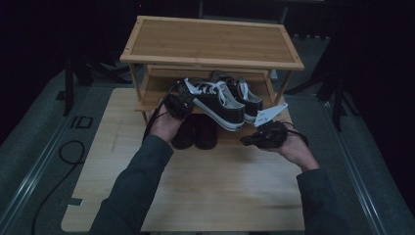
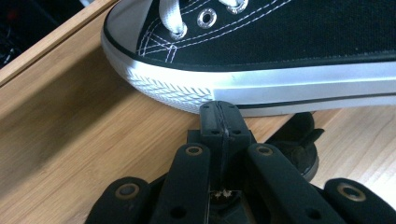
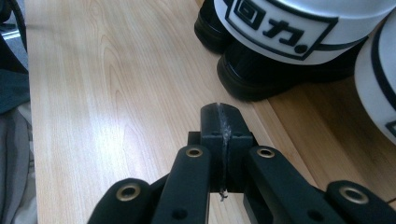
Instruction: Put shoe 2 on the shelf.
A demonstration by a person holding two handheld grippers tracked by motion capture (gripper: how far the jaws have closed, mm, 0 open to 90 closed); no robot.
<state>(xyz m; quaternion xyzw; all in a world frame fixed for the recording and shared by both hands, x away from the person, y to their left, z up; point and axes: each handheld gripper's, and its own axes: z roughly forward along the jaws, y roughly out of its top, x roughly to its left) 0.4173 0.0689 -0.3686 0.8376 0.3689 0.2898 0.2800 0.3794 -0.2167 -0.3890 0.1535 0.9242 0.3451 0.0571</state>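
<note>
Left gripper view — left hand-held gripper (image 2: 219, 108) closed, empty, tip against sneaker (image 2: 261, 51) sole.

Bamboo shoe rack (image 1: 210, 41) stands at the far end of the light wood desk (image 1: 205, 191); its top shelf is bare. Pair of black shoes (image 1: 195, 131) sits low at the rack's front, side by side, toes toward the person. Black cable (image 1: 66, 156) loops on the grey floor (image 1: 29, 147) left of the desk. Background dark.

Black canvas sneaker (image 2: 280, 32) with ribbed white rubber; smooth pale wooden table (image 3: 116, 102).
</note>
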